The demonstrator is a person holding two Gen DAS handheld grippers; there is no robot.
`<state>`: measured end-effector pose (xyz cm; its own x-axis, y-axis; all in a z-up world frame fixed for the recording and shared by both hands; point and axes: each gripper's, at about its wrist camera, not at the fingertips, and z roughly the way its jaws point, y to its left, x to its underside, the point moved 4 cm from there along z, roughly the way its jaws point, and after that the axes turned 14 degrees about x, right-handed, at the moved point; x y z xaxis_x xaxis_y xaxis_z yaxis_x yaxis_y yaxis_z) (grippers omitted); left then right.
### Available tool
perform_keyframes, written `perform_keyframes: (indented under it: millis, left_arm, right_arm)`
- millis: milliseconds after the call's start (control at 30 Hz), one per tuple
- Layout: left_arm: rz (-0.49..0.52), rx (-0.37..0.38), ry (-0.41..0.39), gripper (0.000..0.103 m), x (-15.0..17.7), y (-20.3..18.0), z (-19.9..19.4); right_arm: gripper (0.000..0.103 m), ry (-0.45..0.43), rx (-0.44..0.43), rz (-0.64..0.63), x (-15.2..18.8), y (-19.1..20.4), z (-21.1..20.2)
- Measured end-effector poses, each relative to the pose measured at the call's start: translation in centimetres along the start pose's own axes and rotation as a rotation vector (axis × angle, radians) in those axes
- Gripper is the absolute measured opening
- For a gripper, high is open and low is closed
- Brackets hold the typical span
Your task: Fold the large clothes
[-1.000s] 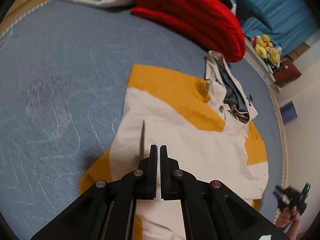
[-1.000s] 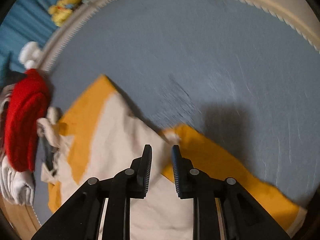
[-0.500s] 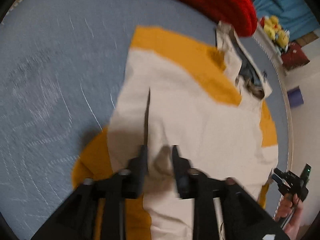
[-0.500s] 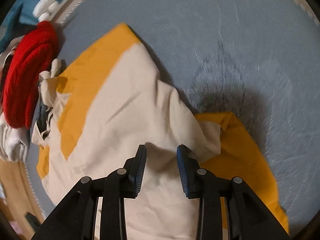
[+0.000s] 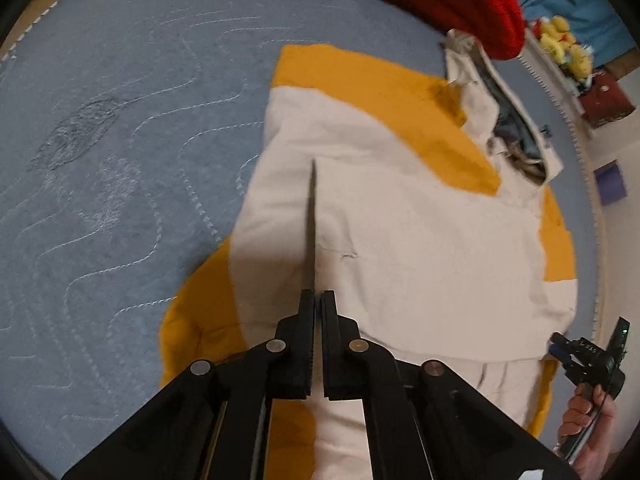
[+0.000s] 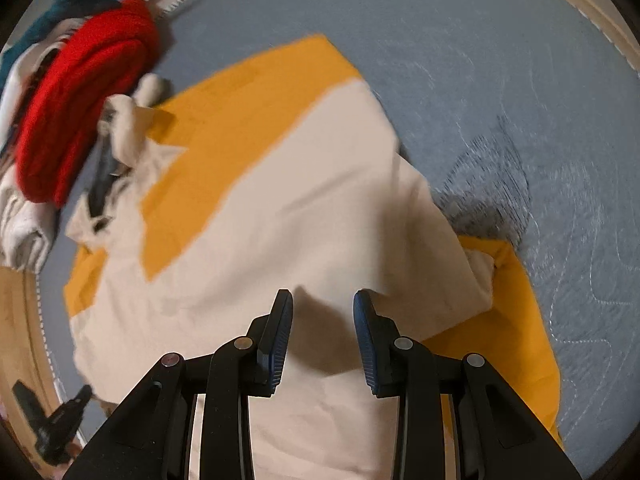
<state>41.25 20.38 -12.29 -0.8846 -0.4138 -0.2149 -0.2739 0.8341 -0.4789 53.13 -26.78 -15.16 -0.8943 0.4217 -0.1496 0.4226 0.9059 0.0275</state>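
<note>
The cream and mustard-yellow jacket [image 5: 400, 240] lies spread on the blue quilted mattress [image 5: 120, 140], no readable label showing. The left gripper [image 5: 318, 300] seems pinched on its raised fold; the right gripper [image 6: 323, 304] hovers with jaws apart above the cream fabric.

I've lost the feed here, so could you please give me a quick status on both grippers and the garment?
Left gripper shut, over cloth, grip unclear. Right gripper open above cream-and-orange garment, spread on blue mattress. Red knit beside the collar.

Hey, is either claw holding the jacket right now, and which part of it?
The left claw is shut on a raised fold of the cream and mustard-yellow fabric jacket, mid-body. The right claw is open above the cream panel, holding nothing.
</note>
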Motion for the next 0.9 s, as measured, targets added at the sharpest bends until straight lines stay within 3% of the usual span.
perform_keyframes:
  millis: [67, 167, 200, 267, 333, 400, 500, 700, 800, 900]
  left_arm:
    - [0.101, -0.056, -0.07, 0.002, -0.5, -1.4, -1.2]
    - [0.206, 0.032, -0.092, 0.003, -0.6, -3.7, -1.2]
    - [0.222, 0.043, -0.067, 0.007, -0.5, -3.8, -0.6]
    - [0.213, 0.03, 0.056, 0.01, 0.3, -3.0, 2.3]
    - [0.156, 0.0, 0.151, 0.011, 1.4, -1.2, 4.5]
    - [0.122, 0.019, 0.13, 0.011, 1.2, -0.9, 4.3]
    - [0.191, 0.032, 0.044, 0.011, 0.3, -2.7, 1.8]
    - [0.291, 0.069, -0.12, 0.011, -0.5, -5.3, -2.5]
    - [0.331, 0.069, -0.167, 0.011, -0.5, -6.6, -3.4]
    - [0.355, 0.072, -0.201, 0.011, -0.2, -7.9, -4.0]
  right_arm:
    - [0.033, 0.024, 0.015, 0.038, 0.1, -1.1, 0.7]
    - [0.033, -0.008, 0.009, 0.037, -0.1, -0.9, -0.3]
    - [0.033, -0.03, 0.005, 0.027, -0.2, -0.7, -0.7]
    - [0.033, -0.067, -0.004, -0.016, -0.2, 0.1, -1.4]
    - [0.033, -0.044, -0.007, -0.026, 0.0, 0.5, -0.8]
    - [0.033, 0.002, 0.027, -0.007, 0.4, 0.0, 0.2]
    - [0.033, -0.02, 0.037, -0.006, 0.3, 0.0, -0.7]
    - [0.033, -0.362, 0.03, -0.177, -0.3, 2.5, -10.5]
    - [0.033, -0.489, 0.024, -0.258, 0.8, 3.6, -14.6]
    - [0.033, -0.55, 0.007, -0.31, 2.1, 4.6, -17.0]
